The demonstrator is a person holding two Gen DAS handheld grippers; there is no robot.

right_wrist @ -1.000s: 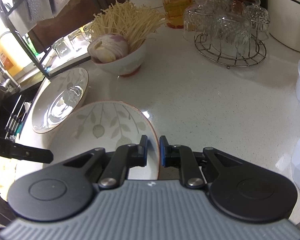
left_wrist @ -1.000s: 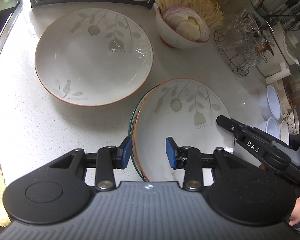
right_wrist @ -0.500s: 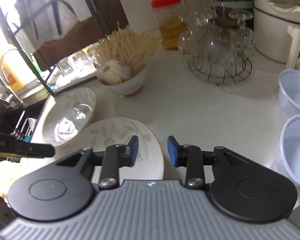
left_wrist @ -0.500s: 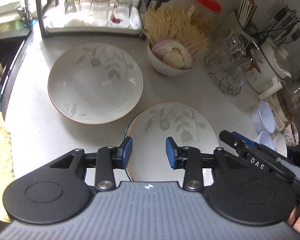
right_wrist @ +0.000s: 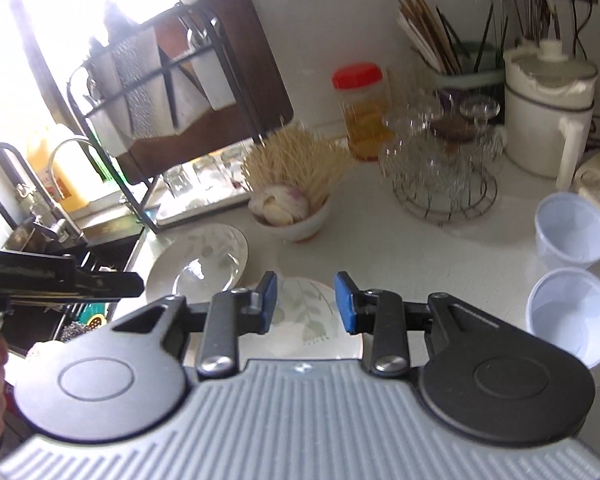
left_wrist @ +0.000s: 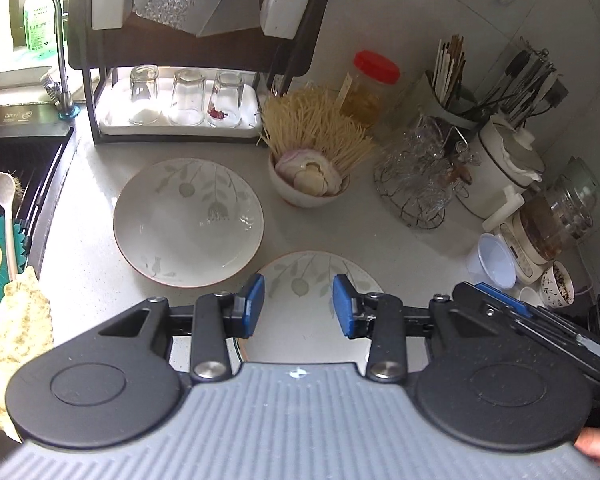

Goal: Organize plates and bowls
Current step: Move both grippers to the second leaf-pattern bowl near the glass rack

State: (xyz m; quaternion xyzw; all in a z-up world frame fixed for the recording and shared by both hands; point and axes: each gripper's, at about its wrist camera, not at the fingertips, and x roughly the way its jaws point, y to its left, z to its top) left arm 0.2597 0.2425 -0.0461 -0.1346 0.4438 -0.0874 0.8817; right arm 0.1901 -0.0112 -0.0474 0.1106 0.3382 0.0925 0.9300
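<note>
We hold both tools above a white kitchen counter (left_wrist: 80, 264), each with nothing between its blue pads. The left gripper (left_wrist: 299, 305) stands released; the right gripper (right_wrist: 306, 301) has just been opening and is empty too, its jaws apart over the leaf-patterned plate (left_wrist: 316, 276). That plate lies flat on the counter, just in front of and to the right of the large leaf-patterned bowl (left_wrist: 188, 222), our landmark. Behind the bowl's right side sits a small bowl of mushrooms and onion (left_wrist: 310, 184); behind it stands the dish rack (left_wrist: 188, 80) with upturned glasses.
</note>
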